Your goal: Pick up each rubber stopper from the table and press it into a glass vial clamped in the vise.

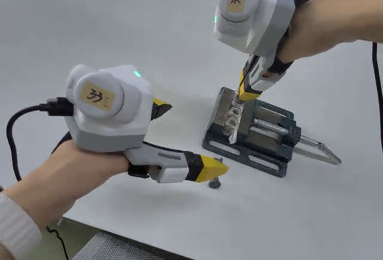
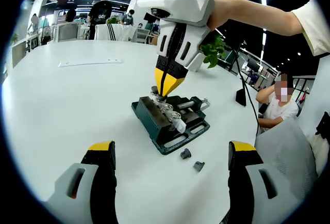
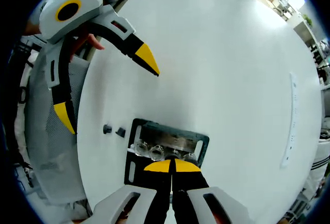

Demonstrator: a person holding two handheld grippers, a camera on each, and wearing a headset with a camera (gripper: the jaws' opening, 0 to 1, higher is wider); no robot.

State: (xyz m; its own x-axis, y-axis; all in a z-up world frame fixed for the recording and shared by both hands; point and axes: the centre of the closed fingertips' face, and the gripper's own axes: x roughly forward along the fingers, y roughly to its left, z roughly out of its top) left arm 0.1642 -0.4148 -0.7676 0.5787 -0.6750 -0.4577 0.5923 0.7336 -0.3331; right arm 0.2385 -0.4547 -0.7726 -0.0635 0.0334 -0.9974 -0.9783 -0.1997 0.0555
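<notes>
Jaws on the right gripper meet tip to tip, pointing down at the top of 1 end vial in the row of clear glass vials clamped in the dark green metal vise; can't tell if a stopper sits between the tips. The left gripper is spread wide, holding nothing, near the vise over the white table. 2 small dark grey rubber stoppers lie on the table ahead of its jaws, just short of the vise.
</notes>
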